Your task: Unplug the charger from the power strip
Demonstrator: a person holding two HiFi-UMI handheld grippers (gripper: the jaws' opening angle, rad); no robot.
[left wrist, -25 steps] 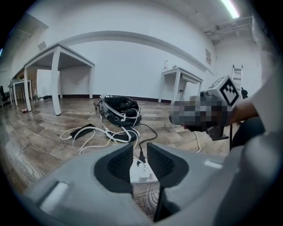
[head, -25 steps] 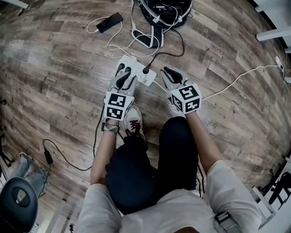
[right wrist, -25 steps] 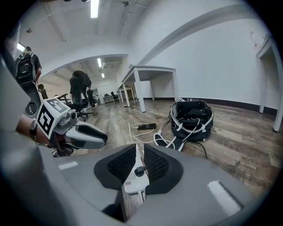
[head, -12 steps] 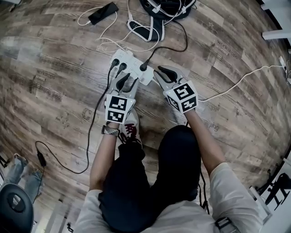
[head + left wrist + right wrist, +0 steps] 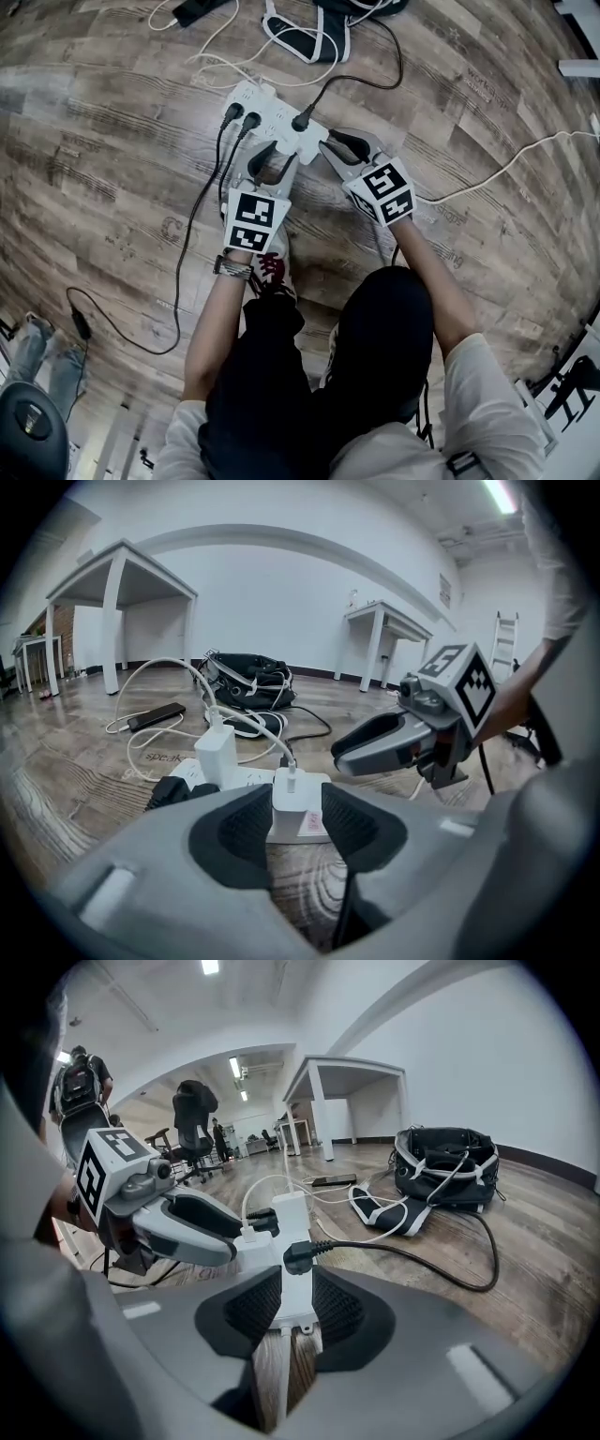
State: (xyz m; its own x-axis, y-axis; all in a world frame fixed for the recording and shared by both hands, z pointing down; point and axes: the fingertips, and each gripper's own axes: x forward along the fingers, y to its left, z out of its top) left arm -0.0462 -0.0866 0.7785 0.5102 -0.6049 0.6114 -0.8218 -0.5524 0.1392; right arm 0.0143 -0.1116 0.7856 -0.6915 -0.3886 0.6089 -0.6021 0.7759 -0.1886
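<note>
On the wood floor (image 5: 112, 141), two hand-held grippers close in on the white power strip (image 5: 277, 117).
The left hand-held gripper (image 5: 269, 160) and the right hand-held gripper (image 5: 344, 147) each frame the strip's near end, their jaws opening and gripping nothing. The white charger (image 5: 217, 754) stands plugged into the strip further along, beside the black plugs (image 5: 242, 118).

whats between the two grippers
Head view: the near end of the white power strip; the left gripper and right gripper aim opening jaws at it, gripping nothing.
</note>
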